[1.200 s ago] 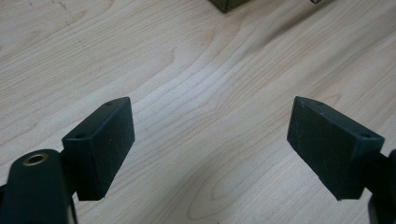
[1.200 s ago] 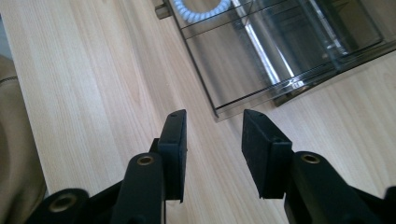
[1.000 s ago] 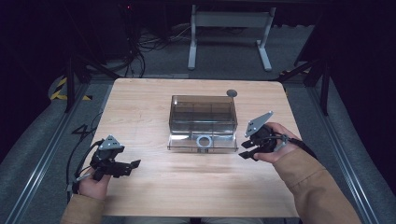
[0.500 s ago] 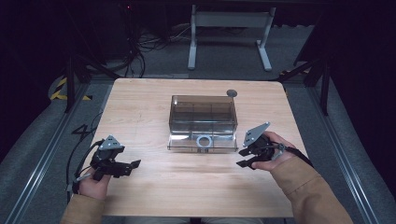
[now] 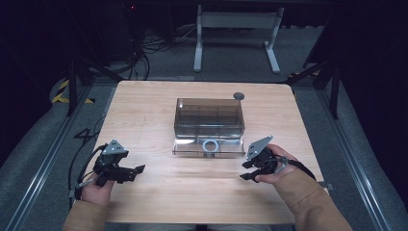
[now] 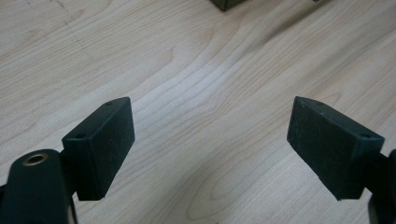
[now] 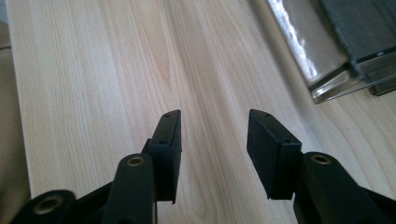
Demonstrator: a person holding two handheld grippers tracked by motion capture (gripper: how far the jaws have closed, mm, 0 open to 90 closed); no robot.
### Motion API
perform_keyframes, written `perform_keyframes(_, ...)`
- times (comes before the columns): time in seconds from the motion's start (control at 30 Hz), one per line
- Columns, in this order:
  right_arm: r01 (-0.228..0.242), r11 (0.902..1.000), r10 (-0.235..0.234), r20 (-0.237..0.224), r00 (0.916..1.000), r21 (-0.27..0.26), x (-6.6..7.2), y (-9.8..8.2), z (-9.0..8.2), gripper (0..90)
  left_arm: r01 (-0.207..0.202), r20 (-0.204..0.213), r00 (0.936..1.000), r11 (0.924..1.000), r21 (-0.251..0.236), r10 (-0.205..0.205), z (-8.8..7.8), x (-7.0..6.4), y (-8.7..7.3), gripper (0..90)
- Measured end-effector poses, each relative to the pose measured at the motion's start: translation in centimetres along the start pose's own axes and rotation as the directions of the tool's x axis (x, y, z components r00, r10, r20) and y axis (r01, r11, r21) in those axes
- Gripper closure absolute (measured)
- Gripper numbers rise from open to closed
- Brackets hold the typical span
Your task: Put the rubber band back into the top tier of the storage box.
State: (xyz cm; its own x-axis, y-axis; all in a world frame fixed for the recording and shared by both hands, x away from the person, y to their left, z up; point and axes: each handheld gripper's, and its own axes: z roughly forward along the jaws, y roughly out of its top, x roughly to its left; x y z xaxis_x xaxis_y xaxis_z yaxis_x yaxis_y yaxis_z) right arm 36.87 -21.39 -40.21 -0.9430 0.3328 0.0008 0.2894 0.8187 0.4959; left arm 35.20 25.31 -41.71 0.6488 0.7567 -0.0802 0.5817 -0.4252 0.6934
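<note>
The clear smoky plastic box with inner compartments stands on the pale wooden surface, ahead of both claws and between them. At its front edge lies a small grey ring. The right claw is near the box's front right corner, apart from it; its jaws have just been opening and hold nothing. The left claw is well apart from the box, jaws released wide, empty above bare wood
</note>
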Motion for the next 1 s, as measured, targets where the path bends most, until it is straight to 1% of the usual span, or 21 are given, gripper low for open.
perform_keyframes(0.1, -0.003, 1.0000, 0.003, -0.003, 1.0000, -0.002, 0.1, -0.3, 0.6, 56.8, -0.002, -0.001, 1.0000, 1.0000, 0.001, 0.002, 0.0, 0.0, 0.0, 15.7)
perform_keyframes(0.27, -0.009, 0.9999, 0.009, -0.002, 1.0000, 0.011, 0.3, -0.7, 1.4, 56.6, -0.001, -0.002, 1.0000, 1.0000, 0.002, 0.001, 0.1, 0.0, 0.0, 15.7)
perform_keyframes(0.3, -0.017, 0.9997, 0.017, -0.002, 0.9998, 0.014, 0.4, -0.8, 1.6, 56.5, -0.001, -0.003, 1.0000, 1.0000, 0.000, 0.001, 0.1, 0.0, 0.0, 15.7)
perform_keyframes(0.33, -0.011, 0.9999, 0.011, -0.002, 0.9999, 0.011, 0.3, -0.9, 1.7, 56.5, -0.001, -0.003, 1.0000, 1.0000, 0.000, 0.001, 0.1, 0.0, 0.0, 15.7)
perform_keyframes(0.37, -0.017, 0.9997, 0.017, -0.002, 0.9999, 0.015, 0.4, -0.9, 1.8, 56.5, -0.001, -0.003, 1.0000, 1.0000, 0.000, 0.001, 0.1, 0.0, 0.0, 15.7)
perform_keyframes(0.47, -0.018, 0.9997, 0.018, 0.001, 0.9998, 0.016, 0.5, -1.1, 2.2, 56.4, -0.001, -0.002, 1.0000, 1.0000, 0.003, 0.001, 0.1, 0.0, 0.0, 15.7)
perform_keyframes(0.5, -0.011, 0.9999, 0.011, -0.001, 0.9999, 0.013, 0.5, -1.2, 2.4, 56.3, -0.001, -0.003, 1.0000, 1.0000, 0.000, 0.001, 0.1, 0.0, 0.0, 15.7)
perform_keyframes(0.53, -0.015, 0.9996, 0.015, 0.002, 0.9999, 0.024, 0.6, -1.2, 2.4, 56.2, -0.001, -0.003, 1.0000, 1.0000, 0.000, 0.001, 0.1, 0.0, 0.0, 15.7)
perform_keyframes(0.57, -0.011, 0.9998, 0.011, 0.005, 0.9999, 0.018, 0.5, -1.3, 2.6, 56.1, 0.001, -0.001, 1.0000, 1.0000, 0.002, -0.001, 0.1, -0.1, 0.0, 15.7)
perform_keyframes(0.6, -0.020, 0.9996, 0.020, 0.002, 0.9998, 0.022, 0.6, -1.3, 2.6, 56.1, 0.005, 0.001, 1.0000, 1.0000, 0.002, -0.005, 0.1, -0.1, 0.0, 15.7)
perform_keyframes(0.7, -0.023, 0.9995, 0.023, 0.004, 0.9997, 0.022, 0.7, -1.5, 2.9, 56.0, -0.001, -0.003, 1.0000, 1.0000, 0.001, 0.001, 0.1, 0.0, 0.0, 15.7)
perform_keyframes(0.83, -0.013, 0.9998, 0.013, 0.006, 0.9999, 0.012, 0.9, -1.7, 3.3, 55.6, -0.001, -0.002, 1.0000, 1.0000, 0.001, 0.001, 0.2, 0.0, 0.0, 15.7)
perform_keyframes(0.87, -0.017, 0.9997, 0.017, 0.006, 0.9998, 0.018, 1.0, -1.7, 3.3, 55.5, -0.001, -0.002, 1.0000, 1.0000, 0.000, 0.001, 0.2, -0.1, 0.0, 15.7)
perform_keyframes(0.9, -0.009, 0.9999, 0.009, 0.008, 0.9999, 0.011, 1.0, -1.7, 3.5, 55.3, 0.005, 0.001, 1.0000, 1.0000, 0.003, -0.005, 0.2, -0.1, 0.0, 15.7)
perform_keyframes(1.0, -0.006, 0.9999, 0.006, 0.008, 1.0000, 0.009, 1.1, -1.8, 3.6, 54.9, 0.000, -0.002, 1.0000, 1.0000, 0.000, 0.000, 0.2, -0.1, 0.0, 15.7)
